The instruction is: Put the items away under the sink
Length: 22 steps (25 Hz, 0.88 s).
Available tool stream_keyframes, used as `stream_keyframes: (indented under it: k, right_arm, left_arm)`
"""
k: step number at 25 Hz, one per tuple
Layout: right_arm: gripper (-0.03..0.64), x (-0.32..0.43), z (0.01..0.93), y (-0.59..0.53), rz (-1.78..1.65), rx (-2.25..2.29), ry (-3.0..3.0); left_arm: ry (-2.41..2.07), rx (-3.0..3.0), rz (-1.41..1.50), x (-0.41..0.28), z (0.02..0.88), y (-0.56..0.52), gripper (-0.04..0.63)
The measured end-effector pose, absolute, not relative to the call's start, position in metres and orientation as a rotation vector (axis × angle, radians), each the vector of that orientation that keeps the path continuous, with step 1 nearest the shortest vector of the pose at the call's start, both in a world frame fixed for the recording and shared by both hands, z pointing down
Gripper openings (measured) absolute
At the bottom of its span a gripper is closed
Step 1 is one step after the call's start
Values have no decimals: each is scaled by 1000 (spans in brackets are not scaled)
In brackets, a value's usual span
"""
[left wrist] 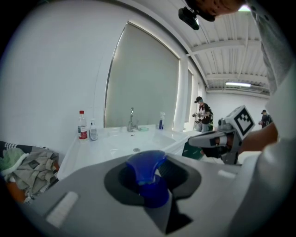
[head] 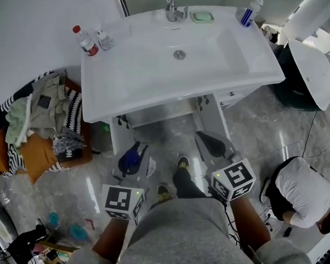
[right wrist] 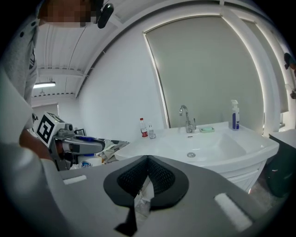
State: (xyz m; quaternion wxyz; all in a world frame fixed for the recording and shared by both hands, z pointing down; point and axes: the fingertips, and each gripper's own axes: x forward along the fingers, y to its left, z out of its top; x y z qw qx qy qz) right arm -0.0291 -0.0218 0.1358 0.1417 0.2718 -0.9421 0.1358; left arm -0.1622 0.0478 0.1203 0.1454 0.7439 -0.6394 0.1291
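Observation:
My left gripper (head: 134, 154) is shut on the blue spray head (left wrist: 145, 172) of a white bottle (right wrist: 88, 162), low in front of the white sink (head: 146, 71). The right gripper (head: 208, 140) is beside it to the right, its jaws shut on a thin dark green packet (left wrist: 192, 151). Both point at the opening under the sink (head: 163, 121). In the right gripper view the pads (right wrist: 159, 173) meet at their tips over something pale and crumpled. On the sink top stand a red-capped bottle (head: 85, 41), a small clear bottle (head: 105, 40) and a blue spray bottle (head: 249, 13).
A pile of clothes (head: 39, 120) lies left of the sink cabinet. A person (head: 299, 191) crouches on the floor at the right, near cables. A white lidded bin (head: 310, 71) stands at the back right. Small clutter (head: 62, 228) lies on the floor at the lower left.

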Motion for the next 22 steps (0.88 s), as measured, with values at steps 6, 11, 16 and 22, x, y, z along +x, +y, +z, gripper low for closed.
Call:
stream_keyframes:
  k: [6, 11, 16, 22]
  right_arm:
    - [-5, -27, 140, -45, 414, 756, -2726]
    - [-5, -23, 143, -62, 431, 746, -2731]
    - [-5, -17, 147, -75, 431, 736, -2733]
    - [-5, -18, 150, -89, 453, 712, -2743]
  left_arm:
    - [-1830, 2145, 395, -152, 123, 21, 94]
    - [-1838, 2134, 404, -148, 123, 4, 94]
    - [-1839, 2126, 441, -141, 126, -9, 94]
    - [-1861, 2107, 442, -136, 124, -25, 94]
